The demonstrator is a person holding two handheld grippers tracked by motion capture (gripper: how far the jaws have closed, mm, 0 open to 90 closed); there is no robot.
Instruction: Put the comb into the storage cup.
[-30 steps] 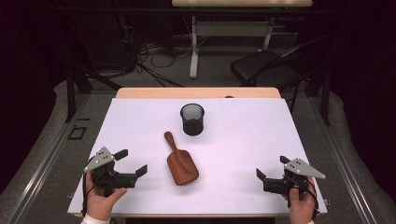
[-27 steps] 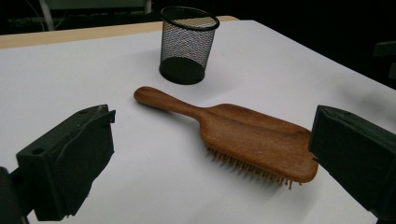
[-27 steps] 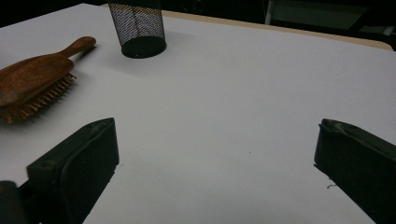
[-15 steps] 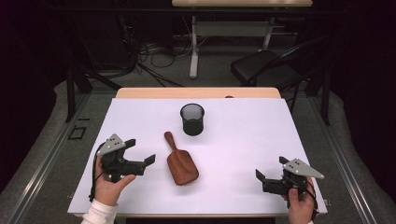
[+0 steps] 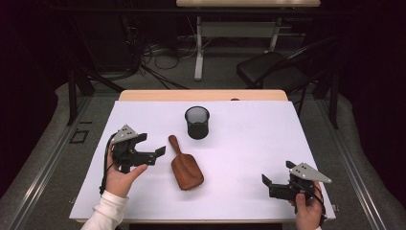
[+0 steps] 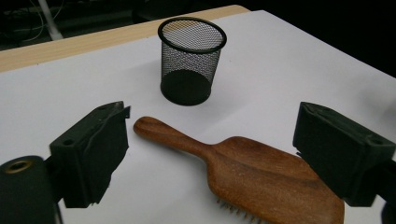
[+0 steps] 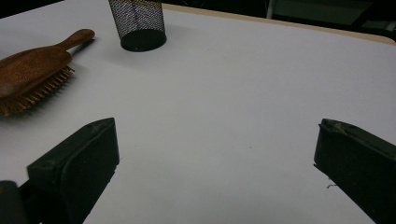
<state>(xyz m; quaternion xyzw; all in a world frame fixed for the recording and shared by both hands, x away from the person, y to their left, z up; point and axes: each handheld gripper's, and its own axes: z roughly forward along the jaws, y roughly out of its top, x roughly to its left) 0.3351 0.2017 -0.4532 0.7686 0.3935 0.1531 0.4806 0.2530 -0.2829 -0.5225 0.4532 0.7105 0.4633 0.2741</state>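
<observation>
Left gripper [image 5: 160, 152] hovers just above the tabletop [image 5: 249, 143], pointing toward 3 o'clock at the brush [image 5: 186, 165]. Jaws wide but have just been closing a little; nothing pressed between them yet. In the left gripper view the brush handle [image 6: 168, 135] lies in the gap between the jaws, apart from both pads.

Brush lies near table centre, bristles down, handle toward 11 o'clock, paddle head toward 5 o'clock. Cup [image 5: 197, 122] stands upright at 1 o'clock from the brush, near but apart.

Right gripper [image 5: 266, 182] rests low at the 5 o'clock corner, jaws wide, empty, well apart from the brush.

Step in hand, as I read it: approach for a grasp on the brush. To do it well:
- take the narrow handle, not the broad head
- square the jaws across the handle before closing
- come low enough for the pads to meet its sides
- keep clear of the cup

Materials:
- brush: reddish-brown wood, smooth, slightly glossy, rounded handle widening into a paddle; short pale bristles [image 7: 44, 88] underneath
- cup: black wire mesh, round, solid rim, see-through wall
- tabletop: matte white sheet over a pale wood edge
</observation>
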